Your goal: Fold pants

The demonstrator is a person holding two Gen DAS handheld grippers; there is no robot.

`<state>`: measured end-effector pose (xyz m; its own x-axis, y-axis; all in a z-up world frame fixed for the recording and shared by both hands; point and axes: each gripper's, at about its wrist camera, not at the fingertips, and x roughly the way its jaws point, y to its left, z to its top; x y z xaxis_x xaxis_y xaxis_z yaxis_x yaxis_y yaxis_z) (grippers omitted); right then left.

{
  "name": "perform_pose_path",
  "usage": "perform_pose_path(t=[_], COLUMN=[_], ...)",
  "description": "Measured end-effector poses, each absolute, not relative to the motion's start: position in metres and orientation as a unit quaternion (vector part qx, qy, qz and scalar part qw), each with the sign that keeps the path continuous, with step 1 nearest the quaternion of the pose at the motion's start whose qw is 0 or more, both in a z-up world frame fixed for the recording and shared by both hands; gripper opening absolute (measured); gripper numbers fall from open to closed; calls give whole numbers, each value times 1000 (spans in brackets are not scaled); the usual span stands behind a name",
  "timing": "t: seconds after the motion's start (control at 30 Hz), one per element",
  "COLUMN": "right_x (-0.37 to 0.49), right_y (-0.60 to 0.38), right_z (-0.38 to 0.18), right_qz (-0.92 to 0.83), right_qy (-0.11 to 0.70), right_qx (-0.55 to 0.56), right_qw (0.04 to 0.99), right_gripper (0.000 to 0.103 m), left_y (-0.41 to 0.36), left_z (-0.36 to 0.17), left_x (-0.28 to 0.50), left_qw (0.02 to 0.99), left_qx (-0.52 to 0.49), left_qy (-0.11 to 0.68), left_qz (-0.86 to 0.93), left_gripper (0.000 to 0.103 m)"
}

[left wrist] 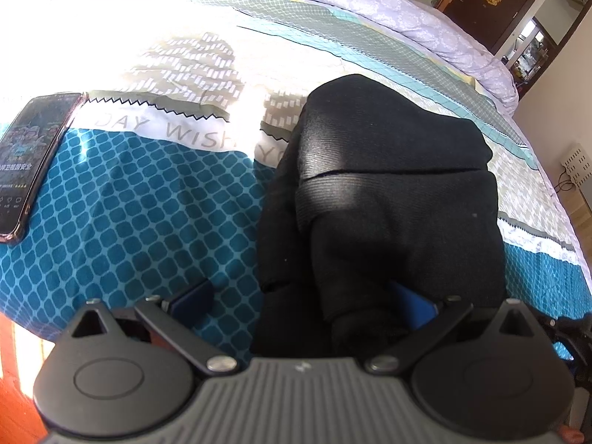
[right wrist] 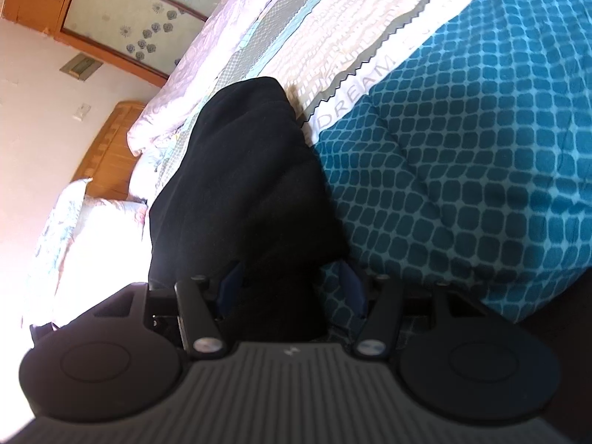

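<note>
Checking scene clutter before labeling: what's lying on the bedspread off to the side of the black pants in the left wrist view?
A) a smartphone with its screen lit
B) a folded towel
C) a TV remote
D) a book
A: a smartphone with its screen lit lies flat on the bedspread, apart from the black pants.

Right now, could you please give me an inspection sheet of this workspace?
Surface: bed with teal patterned quilt.
Job's things: black pants, folded into layers on the quilt.
Clutter: smartphone, screen lit, left of the pants.
Grippers: left claw open, pants between its fingers; right claw around the pants' edge, grip unclear.
Cables: power strip with cord by the wall.
Surroundings: lilac comforter, wooden headboard.
</note>
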<state>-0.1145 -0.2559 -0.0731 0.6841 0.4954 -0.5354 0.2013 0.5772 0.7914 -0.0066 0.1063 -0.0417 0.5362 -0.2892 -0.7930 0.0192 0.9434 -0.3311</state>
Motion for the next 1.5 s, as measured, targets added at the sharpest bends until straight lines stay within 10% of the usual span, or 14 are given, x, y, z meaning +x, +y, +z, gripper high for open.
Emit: perform_pose_path(t=[0.77, 1.5], right_x=[-117, -109], right_y=[-270, -260], right_z=[-84, -82], right_qz=[93, 130], right_qy=[373, 360], right_qx=[503, 484], right_qw=[774, 787], right_gripper=[61, 84], left_y=[111, 115], left_z=[-43, -43], left_x=[-10, -9], left_qw=[866, 861], left_qx=[-146, -148], left_qy=[468, 473], left_qz=[-100, -113], left_gripper=[103, 103])
